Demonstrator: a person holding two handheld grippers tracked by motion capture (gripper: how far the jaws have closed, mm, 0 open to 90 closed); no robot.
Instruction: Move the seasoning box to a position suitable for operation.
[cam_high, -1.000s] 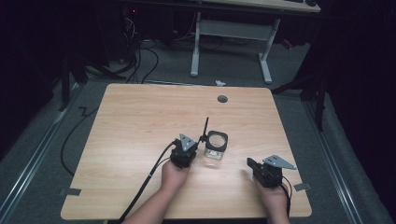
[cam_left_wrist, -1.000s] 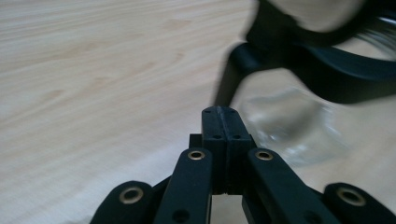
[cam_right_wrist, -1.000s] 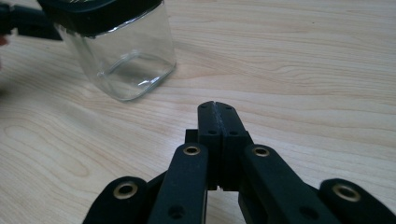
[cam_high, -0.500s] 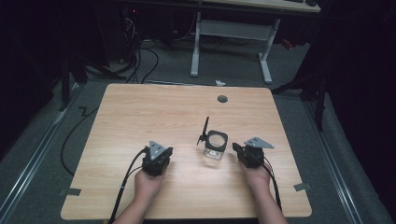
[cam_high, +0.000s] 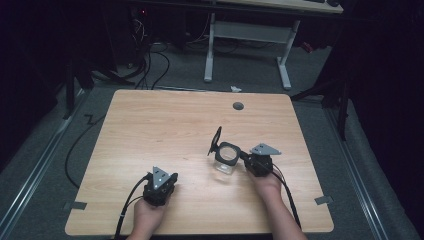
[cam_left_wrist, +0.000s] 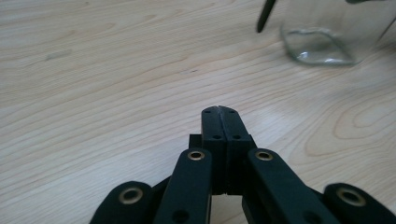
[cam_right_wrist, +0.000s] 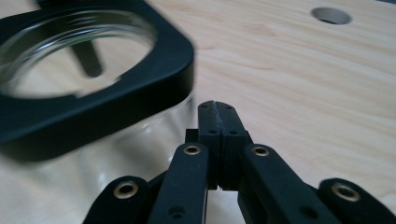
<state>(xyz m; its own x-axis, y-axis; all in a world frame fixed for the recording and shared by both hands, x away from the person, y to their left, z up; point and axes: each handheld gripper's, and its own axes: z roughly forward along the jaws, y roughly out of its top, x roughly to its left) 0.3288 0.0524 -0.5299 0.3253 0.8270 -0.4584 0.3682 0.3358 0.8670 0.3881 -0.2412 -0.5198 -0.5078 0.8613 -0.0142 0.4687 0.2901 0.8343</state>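
At centre-right of the high view a glass jar (cam_high: 226, 159) with its lid (cam_high: 216, 140) flipped up stands on the table (cam_high: 150, 125) — the right gripper (cam_high: 246, 157) just beside it, the left gripper (cam_high: 167, 184) at lower left — both with jaws pressed together, empty.

Glass jar (cam_high: 226, 159) blocks table (cam_high: 150, 130) centre-right — bare wood elsewhere.

table (cam_high: 150, 130): wood, grommet hole (cam_high: 238, 106) (far edge) | desk frame (cam_high: 245, 35) behind
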